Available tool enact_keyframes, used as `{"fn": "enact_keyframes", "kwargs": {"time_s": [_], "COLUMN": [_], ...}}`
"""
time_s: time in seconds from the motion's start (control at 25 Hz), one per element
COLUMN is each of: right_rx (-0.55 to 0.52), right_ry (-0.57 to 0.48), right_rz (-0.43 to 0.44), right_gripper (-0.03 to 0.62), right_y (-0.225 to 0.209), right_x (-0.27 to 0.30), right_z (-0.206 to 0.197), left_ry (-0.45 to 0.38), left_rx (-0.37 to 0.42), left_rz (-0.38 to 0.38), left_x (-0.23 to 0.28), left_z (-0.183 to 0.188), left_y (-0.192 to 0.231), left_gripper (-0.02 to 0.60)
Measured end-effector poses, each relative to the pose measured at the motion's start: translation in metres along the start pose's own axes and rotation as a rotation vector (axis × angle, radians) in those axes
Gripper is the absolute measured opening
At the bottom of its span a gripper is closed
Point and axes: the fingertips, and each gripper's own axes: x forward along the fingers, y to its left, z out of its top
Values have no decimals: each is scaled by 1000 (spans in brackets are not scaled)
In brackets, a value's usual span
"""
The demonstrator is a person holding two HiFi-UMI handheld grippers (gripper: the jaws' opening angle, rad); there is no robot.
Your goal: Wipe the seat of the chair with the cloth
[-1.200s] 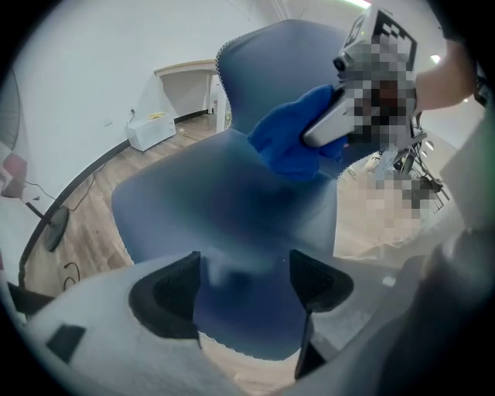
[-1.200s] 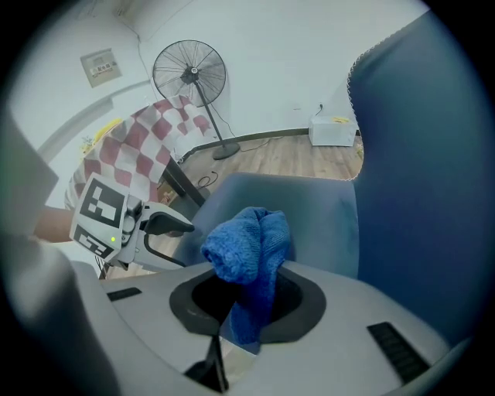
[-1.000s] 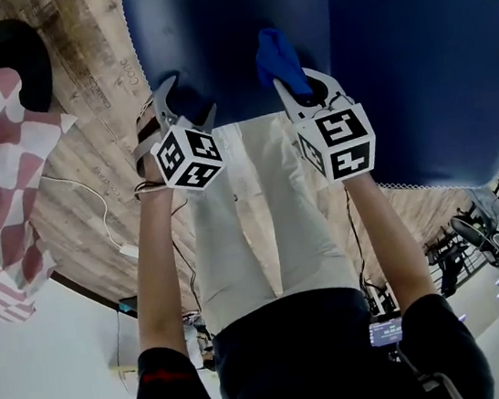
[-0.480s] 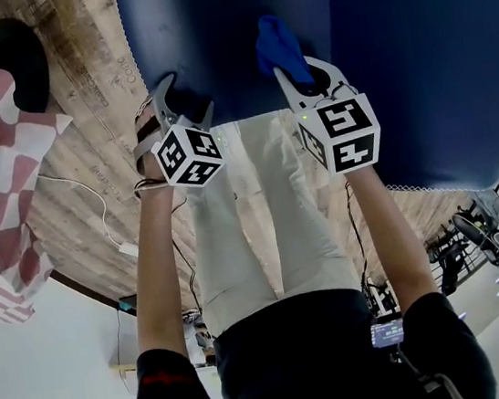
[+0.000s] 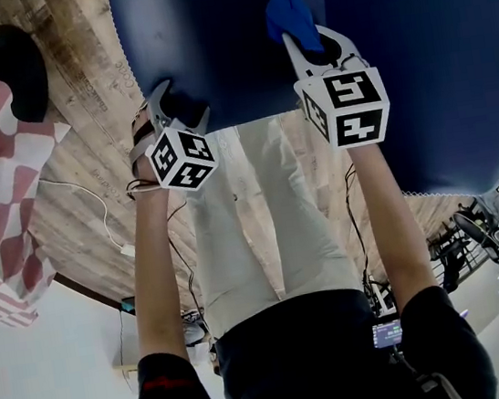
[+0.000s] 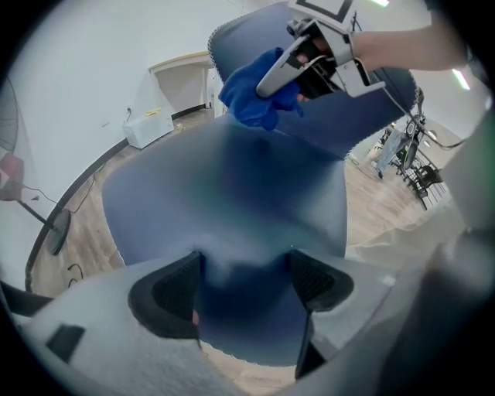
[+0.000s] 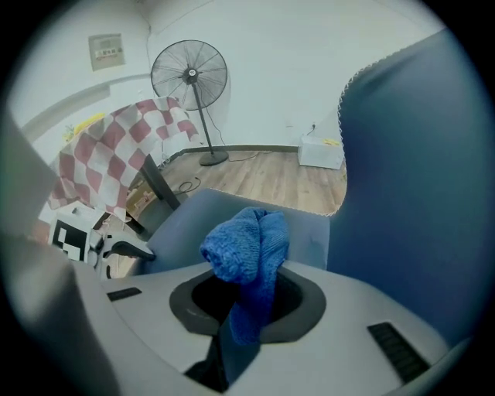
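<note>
Arms (image 5: 155, 262) outstretched; right tool (image 5: 308, 40) tight on cloth (image 5: 287, 6); left tool (image 5: 175, 105) wide over seat (image 5: 217, 32)

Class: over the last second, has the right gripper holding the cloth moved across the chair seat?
Yes. The right gripper and cloth slid away from the front edge of the seat, toward the backrest.

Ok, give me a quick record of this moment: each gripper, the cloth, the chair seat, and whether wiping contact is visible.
left gripper: open, jaws apart over the front edge of the seat, nothing clamped
right gripper: shut on the cloth
cloth: blue, bunched, sticking out past the jaws
cloth position: over the seat, near the backrest
seat: dark blue, scalloped edge trim
contact: cannot tell whether the cloth touches the seat
</note>
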Motion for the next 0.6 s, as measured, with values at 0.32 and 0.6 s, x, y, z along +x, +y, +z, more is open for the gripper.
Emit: {"fn": "enact_keyframes", "kwargs": {"time_s": [0.32, 0.6], "right_rx": [-114, -183], "right_ry": [20, 88], "right_rz": [-137, -257], "right_gripper": [58, 58], "right_y": [-45, -76], "right_x": [19, 34], "right_z": [21, 23], "left_ry": [12, 4], "left_rx": [-9, -13], "left_rz": [-18, -23], "left_x": [1, 1], "left_z": [0, 0], "left_y": [1, 1], "left_gripper": [360, 360]}}
